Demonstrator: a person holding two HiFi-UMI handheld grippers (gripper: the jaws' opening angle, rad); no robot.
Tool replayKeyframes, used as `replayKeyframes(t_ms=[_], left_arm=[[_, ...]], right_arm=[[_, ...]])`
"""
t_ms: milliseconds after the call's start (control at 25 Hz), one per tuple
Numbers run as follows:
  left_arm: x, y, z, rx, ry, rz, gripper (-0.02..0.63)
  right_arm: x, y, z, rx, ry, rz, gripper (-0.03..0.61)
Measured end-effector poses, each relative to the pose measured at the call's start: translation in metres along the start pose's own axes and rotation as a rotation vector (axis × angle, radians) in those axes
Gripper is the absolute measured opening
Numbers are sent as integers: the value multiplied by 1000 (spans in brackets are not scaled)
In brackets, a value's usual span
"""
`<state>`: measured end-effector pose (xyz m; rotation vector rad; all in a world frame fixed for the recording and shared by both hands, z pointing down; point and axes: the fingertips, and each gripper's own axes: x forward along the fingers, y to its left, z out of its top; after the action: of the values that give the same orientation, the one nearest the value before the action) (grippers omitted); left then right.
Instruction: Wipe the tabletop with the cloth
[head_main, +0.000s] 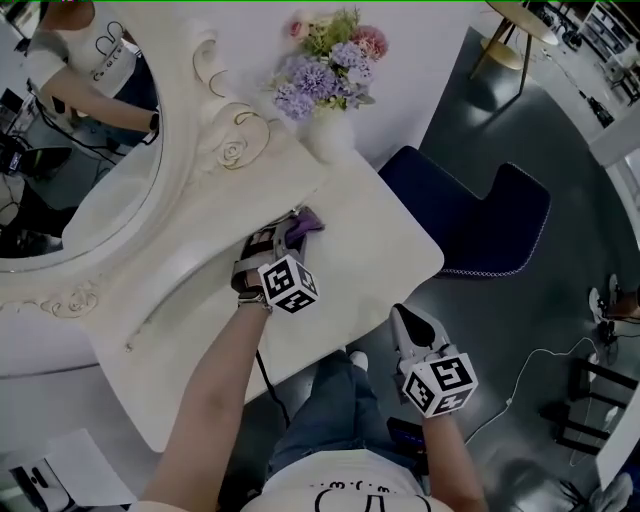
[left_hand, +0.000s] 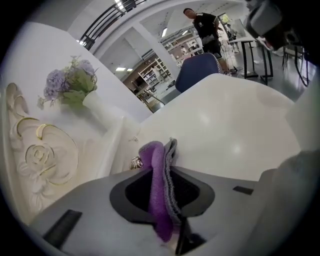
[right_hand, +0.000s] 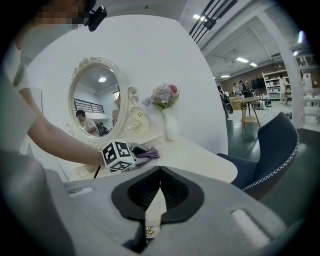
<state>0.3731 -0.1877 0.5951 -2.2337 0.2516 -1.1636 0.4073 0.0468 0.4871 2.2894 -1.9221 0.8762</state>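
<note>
Up at the back of the white table, the left gripper has its fingers clamped on the purple cloth. The cloth stands folded between them with a grey layer against the purple, close to the carved frame of the mirror. The right gripper hangs off the table's front edge, over the person's lap, its fingers closed together on nothing. A vase of flowers stands beside the mirror.
</note>
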Motion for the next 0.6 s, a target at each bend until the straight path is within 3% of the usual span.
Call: replayKeyframes(t_ms=[80, 320, 600], left_arm=[[1, 1, 1, -97, -15, -30, 82], [-14, -7, 7, -393, -49, -220, 81], [-50, -65, 43, -489, -77, -370, 81]], right_arm=[[0, -5, 3, 8, -4, -18, -2], [-6, -11, 13, 29, -36, -54, -2], [-20, -10, 28, 21, -69, -71, -2]])
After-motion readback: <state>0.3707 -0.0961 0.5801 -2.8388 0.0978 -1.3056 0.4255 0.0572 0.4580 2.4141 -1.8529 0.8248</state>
